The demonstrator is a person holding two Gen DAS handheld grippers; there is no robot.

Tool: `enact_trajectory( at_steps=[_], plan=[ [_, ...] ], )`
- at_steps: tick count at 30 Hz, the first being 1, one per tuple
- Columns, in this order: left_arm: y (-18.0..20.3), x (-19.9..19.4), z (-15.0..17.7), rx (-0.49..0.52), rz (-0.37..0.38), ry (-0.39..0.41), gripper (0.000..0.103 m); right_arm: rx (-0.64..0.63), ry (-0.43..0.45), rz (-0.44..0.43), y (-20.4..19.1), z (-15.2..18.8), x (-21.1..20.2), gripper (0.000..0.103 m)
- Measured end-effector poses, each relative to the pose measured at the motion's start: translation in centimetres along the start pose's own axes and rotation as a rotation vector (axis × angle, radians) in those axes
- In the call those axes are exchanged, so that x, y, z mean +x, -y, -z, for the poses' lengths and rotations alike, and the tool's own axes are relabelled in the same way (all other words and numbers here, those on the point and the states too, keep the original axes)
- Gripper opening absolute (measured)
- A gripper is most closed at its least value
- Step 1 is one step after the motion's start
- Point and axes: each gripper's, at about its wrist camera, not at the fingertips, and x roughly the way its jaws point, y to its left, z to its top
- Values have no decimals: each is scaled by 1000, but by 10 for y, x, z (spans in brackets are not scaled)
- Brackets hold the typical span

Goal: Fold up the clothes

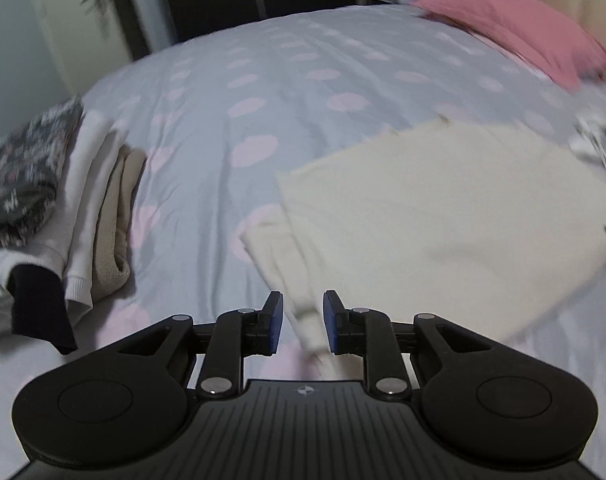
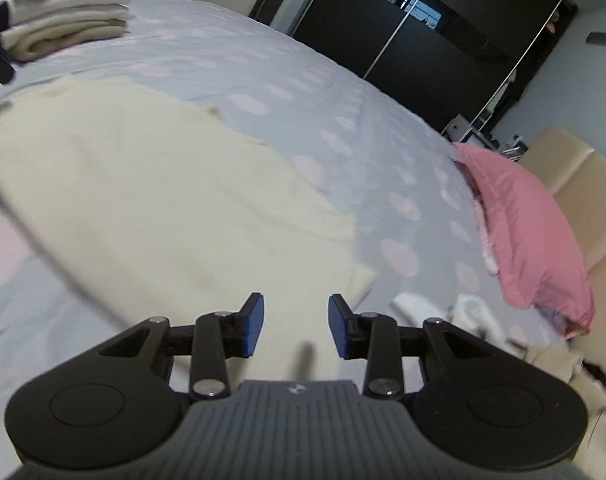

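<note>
My cream garment (image 1: 443, 216) lies on a pale grey-blue bedspread (image 1: 295, 80) dotted with pink ovals. My pillow (image 2: 523, 224) is pink, and my pads (image 1: 273, 324) are blue

Both wrist views look down, close, sharing the cream garment (image 1: 443, 216) (bed (image 2: 343, 92) beyond).

1 cream garment (image 1: 443, 216), 1 pink pillow (image 2: 531, 232), 1 stack of folded clothes (image 1: 63, 208), 2 tongs.
</note>
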Motion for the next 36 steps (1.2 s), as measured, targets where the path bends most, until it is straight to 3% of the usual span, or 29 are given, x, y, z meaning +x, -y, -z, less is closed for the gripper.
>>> enact_trajectory(
  at_steps=[3, 8, 12, 17, 28, 36],
  plan=[
    [28, -12, 15, 104, -19, 6, 20, -25, 0, -4, -20, 12, -16, 40],
    [71, -19, 47, 285, -82, 12, 21, -180, -2, 19, -58, 36, -30, 41],
    [95, -10, 73, 423, -124, -2, 21, -315, 12, 51, -79, 52, -30, 44],
    [114, 11, 91, 568, -213, -4, 21, -384, -6, 78, -87, 63, -18, 47],
    [127, 38, 97, 669, -293, 48, 21, -490, 27, 128, -91, 68, 10, 48],
    [129, 51, 95, 696, -335, 90, 21, -488, 51, 151, -84, 61, 32, 48]
  ],
)
